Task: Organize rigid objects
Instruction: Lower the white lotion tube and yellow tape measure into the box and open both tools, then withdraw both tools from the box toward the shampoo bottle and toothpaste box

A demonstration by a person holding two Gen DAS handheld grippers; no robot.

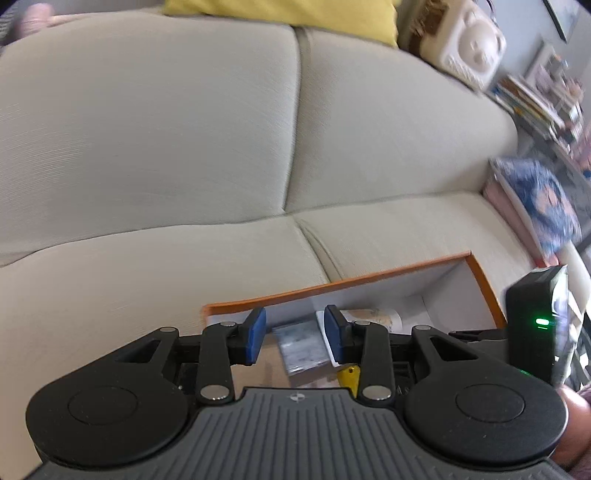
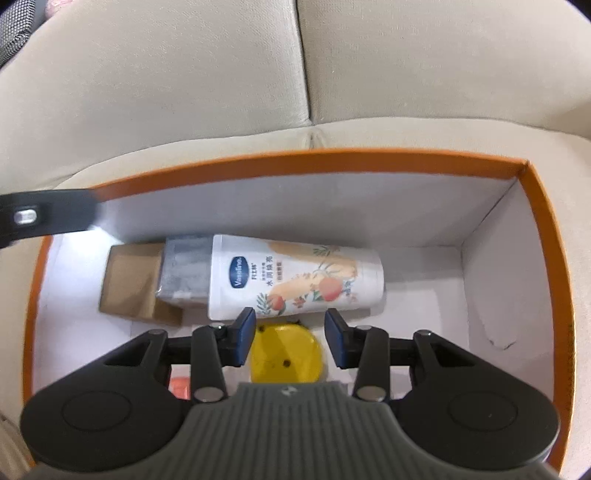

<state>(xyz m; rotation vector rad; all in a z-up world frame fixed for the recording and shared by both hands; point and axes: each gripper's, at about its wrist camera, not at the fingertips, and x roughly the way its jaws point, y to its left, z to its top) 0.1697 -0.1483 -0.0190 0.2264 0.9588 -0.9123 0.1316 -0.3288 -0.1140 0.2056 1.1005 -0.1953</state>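
Orange-rimmed box, white inside, sits on beige sofa; seen from above in right wrist view, near rim hidden under gripper body.

Contents, right wrist view:
- Vaseline tube, white w/ peach print, lying flat at centre, cap end toward 3 o'clock.
- Grey packet, partly under tube's 9 o'clock end; label unreadable.
- Brown cardboard piece at 9 o'clock, packet overlapping it.
- Yellow rounded item at 6 o'clock of tube, lower part cut off by gripper body; what it is – can't tell.
- Orange/pink scrap behind left linkage, mostly hidden.

Right gripper: jaws part-open, nothing btwn pads, hovering above yellow item, no contact visible.

Left gripper: jaws part-open, empty, over box's near-left area; its finger enters right view at 9 o'clock, blurred.

Left wrist view: motion-blurred; box only partly seen. Yellow cushion at 12 o'clock, cut off. Shelf clutter at 2 o'clock, indistinct.
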